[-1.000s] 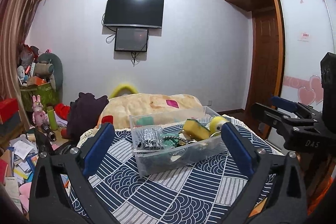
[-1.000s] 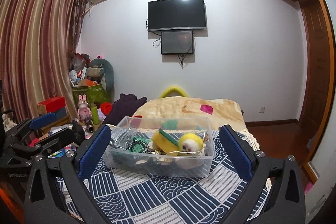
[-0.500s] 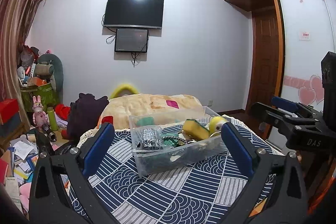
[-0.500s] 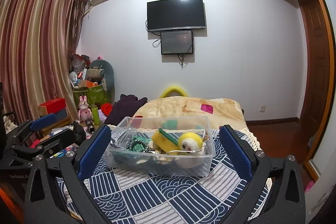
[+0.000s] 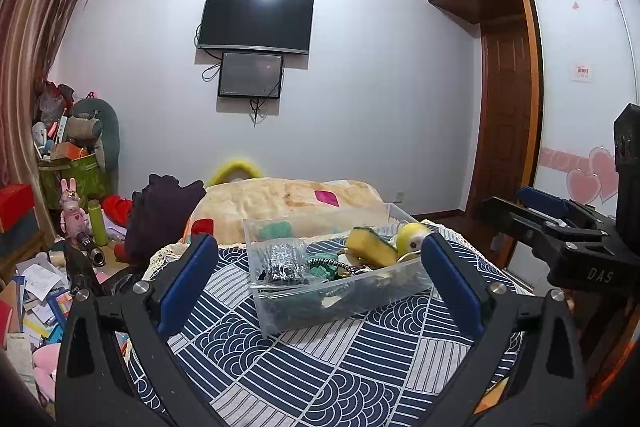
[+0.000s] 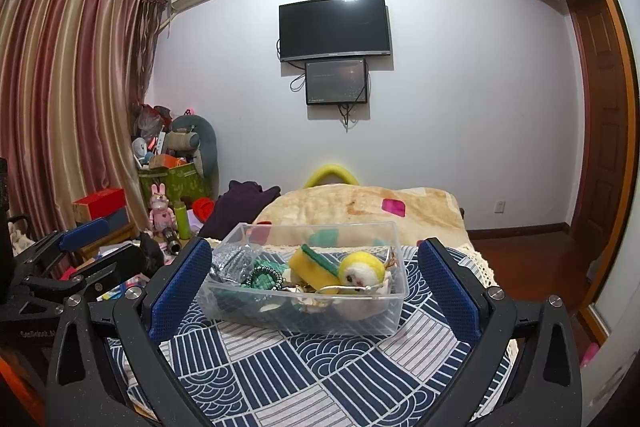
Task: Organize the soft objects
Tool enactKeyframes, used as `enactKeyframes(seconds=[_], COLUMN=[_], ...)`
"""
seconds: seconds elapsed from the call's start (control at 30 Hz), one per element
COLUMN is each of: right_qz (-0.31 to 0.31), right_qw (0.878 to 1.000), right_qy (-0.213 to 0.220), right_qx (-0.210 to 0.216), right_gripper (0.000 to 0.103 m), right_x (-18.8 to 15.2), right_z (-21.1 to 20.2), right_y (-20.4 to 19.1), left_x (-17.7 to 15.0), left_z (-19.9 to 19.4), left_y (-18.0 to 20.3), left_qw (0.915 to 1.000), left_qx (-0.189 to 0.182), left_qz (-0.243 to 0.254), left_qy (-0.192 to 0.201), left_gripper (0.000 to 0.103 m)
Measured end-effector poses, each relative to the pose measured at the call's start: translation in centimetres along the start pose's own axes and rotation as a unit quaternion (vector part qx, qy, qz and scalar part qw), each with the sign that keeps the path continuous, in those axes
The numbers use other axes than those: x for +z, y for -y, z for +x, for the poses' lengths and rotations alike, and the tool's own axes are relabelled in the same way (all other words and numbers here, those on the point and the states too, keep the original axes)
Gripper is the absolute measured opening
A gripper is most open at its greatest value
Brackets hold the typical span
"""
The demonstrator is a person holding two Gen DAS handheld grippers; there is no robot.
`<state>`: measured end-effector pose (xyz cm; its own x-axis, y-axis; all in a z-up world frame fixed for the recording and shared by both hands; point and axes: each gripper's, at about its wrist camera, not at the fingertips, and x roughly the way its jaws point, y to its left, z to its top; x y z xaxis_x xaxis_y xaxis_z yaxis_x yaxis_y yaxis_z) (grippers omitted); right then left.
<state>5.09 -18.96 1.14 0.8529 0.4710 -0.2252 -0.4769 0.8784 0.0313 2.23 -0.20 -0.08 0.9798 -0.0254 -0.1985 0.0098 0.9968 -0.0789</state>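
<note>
A clear plastic bin point(image 5: 344, 303) point(image 6: 360, 323) stands on a table with a blue and white patterned cloth point(image 5: 320, 375) point(image 6: 304, 371). In it lie a yellow sponge with a green side point(image 5: 370, 241) point(image 6: 312, 265), a yellow and white plush toy point(image 5: 410, 235) point(image 6: 360, 271), a silvery bundle point(image 5: 286, 259) point(image 6: 230, 261) and green beaded items point(image 6: 264, 277). My left gripper point(image 5: 320, 287) is open and empty, in front of the bin. My right gripper point(image 6: 312, 291) is open and empty, also short of the bin. Each gripper shows at the edge of the other's view.
A bed with a beige blanket point(image 5: 288, 203) point(image 6: 360, 211) lies behind the table. Clutter, toys and boxes point(image 5: 60, 211) point(image 6: 168, 195) fill the left side by the curtain. A wooden door and wardrobe point(image 5: 504, 131) stand at the right.
Both views have shifted only slightly. Both grippers stay open and empty, and the bin has not moved.
</note>
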Motion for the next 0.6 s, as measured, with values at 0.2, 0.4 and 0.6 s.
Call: enactKeyframes(seconds=[0.2, 0.4, 0.6], right_qz=[0.001, 0.001, 0.001], right_qw=[1.0, 1.0, 1.0], right_qy=[0.001, 0.003, 0.005], right_qx=[0.0, 0.001, 0.002], right_gripper=[0.103, 0.103, 0.103], right_x=[0.03, 0.12, 0.23], right_z=[-0.01, -0.27, -0.41], right_y=[0.02, 0.09, -0.03], left_x=[0.01, -0.03, -0.01], left_z=[0.02, 0.06, 0.13], left_y=[0.03, 0.05, -0.02], left_qw=[1.0, 1.0, 1.0], left_qx=[0.0, -0.003, -0.006], left_qz=[0.002, 0.0, -0.003], left_qy=[0.002, 0.003, 0.003], left_gripper=[0.103, 0.103, 0.103])
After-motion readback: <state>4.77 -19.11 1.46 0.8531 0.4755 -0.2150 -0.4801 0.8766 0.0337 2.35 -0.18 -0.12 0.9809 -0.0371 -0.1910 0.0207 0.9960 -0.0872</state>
